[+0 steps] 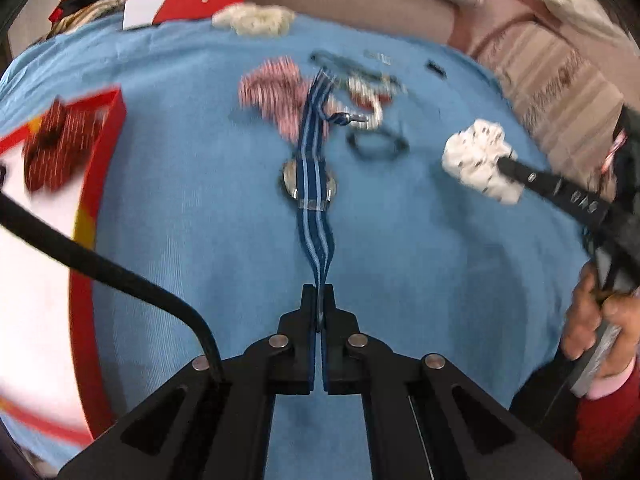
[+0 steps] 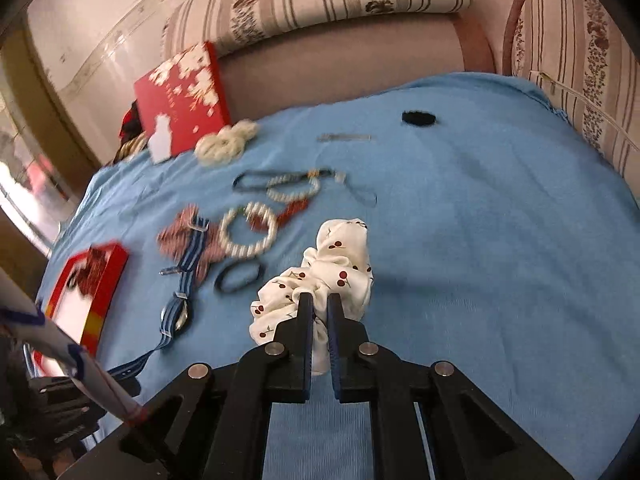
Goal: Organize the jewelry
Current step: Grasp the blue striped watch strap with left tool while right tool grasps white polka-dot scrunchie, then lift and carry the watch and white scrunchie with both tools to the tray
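the left tool [image 1: 318, 300] is pinching the watch [image 1: 310, 184] strap's near end shut, the right tool [image 2: 319, 312] is clamping the scrunchie [image 2: 320, 276], both likely heading for the red box [image 2: 94, 292] at nine o'clock.

No legible text, brand or number anywhere, red box lid [image 2: 182, 100] at ten o'clock in the right wrist view carries white blossom print and faint gold marks too small and blurred to read

The left claw [image 1: 318, 296] pinches the striped watch strap [image 1: 314, 184] over blue cloth [image 1: 200, 200].
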Tool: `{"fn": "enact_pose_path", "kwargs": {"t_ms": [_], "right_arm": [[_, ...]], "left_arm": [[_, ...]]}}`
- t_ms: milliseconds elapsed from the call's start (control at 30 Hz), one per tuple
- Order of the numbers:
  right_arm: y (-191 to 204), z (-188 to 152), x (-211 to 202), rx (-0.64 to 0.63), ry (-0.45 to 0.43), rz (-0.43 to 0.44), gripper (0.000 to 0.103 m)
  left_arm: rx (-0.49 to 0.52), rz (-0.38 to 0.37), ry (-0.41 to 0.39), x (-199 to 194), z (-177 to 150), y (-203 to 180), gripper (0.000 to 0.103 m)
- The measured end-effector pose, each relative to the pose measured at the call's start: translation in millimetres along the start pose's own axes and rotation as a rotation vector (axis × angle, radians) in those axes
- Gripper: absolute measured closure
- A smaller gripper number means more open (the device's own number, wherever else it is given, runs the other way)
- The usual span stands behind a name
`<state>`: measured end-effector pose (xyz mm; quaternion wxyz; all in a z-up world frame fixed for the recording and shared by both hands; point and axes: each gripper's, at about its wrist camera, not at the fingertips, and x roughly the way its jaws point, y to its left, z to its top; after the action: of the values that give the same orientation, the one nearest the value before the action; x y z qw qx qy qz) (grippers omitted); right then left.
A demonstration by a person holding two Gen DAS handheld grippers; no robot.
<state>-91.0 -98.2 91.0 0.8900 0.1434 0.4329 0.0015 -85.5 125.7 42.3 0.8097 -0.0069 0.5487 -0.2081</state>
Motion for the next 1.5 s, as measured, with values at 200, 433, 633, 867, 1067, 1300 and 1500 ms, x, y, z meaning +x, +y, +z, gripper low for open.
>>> {"fn": "enact_pose_path", "kwargs": {"t_ms": [200, 433, 633, 867, 1067, 1300, 1500], "right_arm": [[-2.4, -37.6, -5.5, 0.013, 0.055, 0.008, 0.095], [-11.9, -36.3, -2.7, 0.05, 0.052, 0.037, 0.095], [-12.2, -36.8, 2.6, 0.045, 0.063, 0.026, 0.093], [-21.7, -33.4, 10.1, 0.078, 0.077, 0.026, 0.092], [-28.9, -30.5, 14.7, 0.118, 0.08, 0.034, 0.092], [-16.1, -27.0, 17.8, 0.078, 0.061, 0.036, 0.092], [-0.9, -29.9, 26.4, 0.019, 0.07, -0.001, 0.092]], "left_arm": [[0.039, 0.043, 0.001, -18.9, -31.6, -6.1, 0.099], [0.134, 0.14, -0.085, -37.7, -28.5, -20.6, 0.07], [0.31, 0.235, -0.104, 4.7, 7.6, -45.1, 0.07], [0.4, 0.276, -0.041, 40.7, 35.1, -48.6, 0.078], [-0.181, -0.103, -0.052, 26.1, 65.9, 65.2, 0.103], [-0.14, -0.015, -0.135, 1.6, 56.1, 79.2, 0.089], [0.069, -0.006, -0.186, 3.3, 56.1, 27.3, 0.038]]}}
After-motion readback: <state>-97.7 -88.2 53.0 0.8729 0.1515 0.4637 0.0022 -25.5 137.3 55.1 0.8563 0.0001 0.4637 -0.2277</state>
